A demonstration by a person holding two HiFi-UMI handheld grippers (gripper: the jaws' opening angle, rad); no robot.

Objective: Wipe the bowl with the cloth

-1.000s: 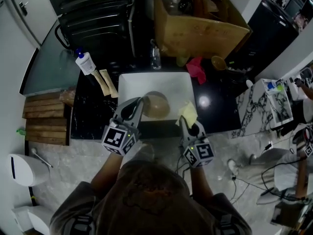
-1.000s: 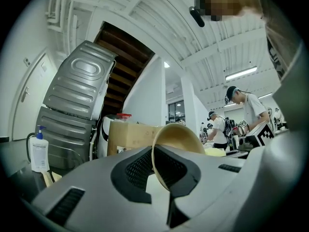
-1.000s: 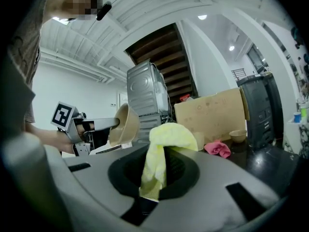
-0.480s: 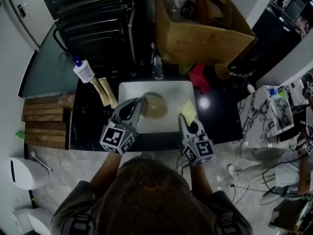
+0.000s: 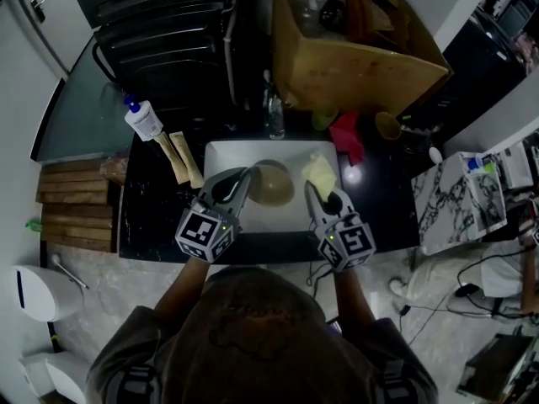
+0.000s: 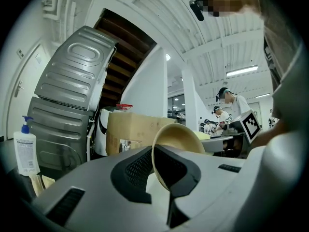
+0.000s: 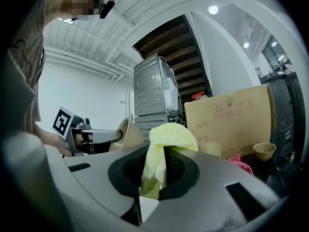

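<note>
**Cloth and bowl both in hand, a short gap left to close**

A dark stone worktop (image 5: 152,200) carries a white rectangular tray (image 5: 221,154), with a brown cardboard box (image 5: 354,57) beyond the tips of both tools. Over the tray, the left gripper (image 5: 245,175) has its jaws clamped on the rim of the tan round bowl (image 5: 271,183), one jaw on each side of the wall. The bowl is held tipped up on edge and clear of the tray. I cannot tell for certain which way its mouth faces.

The right gripper (image 5: 311,188) has its jaws closed on a bunched pale yellow cloth (image 5: 320,172), which sprouts from between them and flops forward past the tips.

Seen from the right gripper, the bowl lies just to its left and near, level with the cloth but not touching it. In my judgement wiping has not begun. The right gripper should carry the cloth leftward onto the bowl while the left one steadies it.
</note>
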